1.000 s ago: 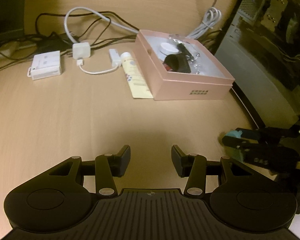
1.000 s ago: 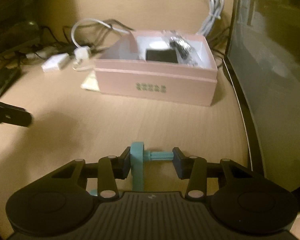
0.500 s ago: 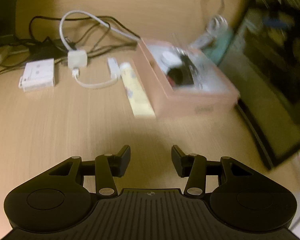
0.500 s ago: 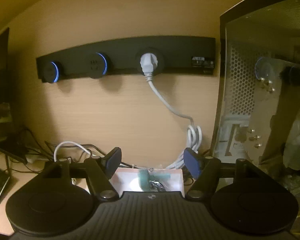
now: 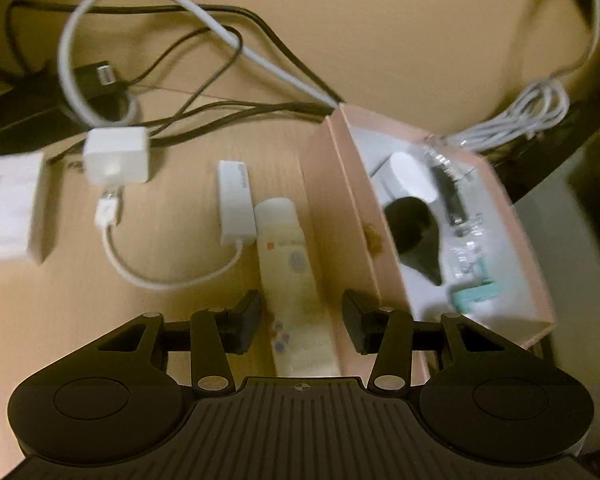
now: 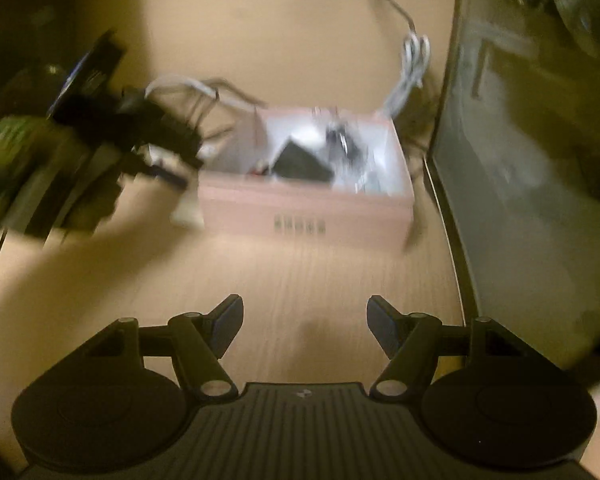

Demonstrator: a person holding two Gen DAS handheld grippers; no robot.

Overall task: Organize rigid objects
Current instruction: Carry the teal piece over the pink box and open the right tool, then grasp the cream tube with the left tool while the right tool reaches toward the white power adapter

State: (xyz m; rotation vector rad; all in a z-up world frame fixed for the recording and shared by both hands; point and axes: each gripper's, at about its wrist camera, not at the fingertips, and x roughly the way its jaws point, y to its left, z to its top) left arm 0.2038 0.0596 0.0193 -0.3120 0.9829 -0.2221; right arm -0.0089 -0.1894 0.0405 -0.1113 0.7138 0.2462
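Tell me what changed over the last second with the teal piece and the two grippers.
The right gripper let go of the teal piece, which now lies inside the pink box, and pulled back, open and empty. The left gripper moved forward and now sits open over the yellow tube. The tube, white adapter and box stayed put.

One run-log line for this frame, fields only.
left gripper: open over yellow tube | right gripper: open, empty | teal clip: in pink box
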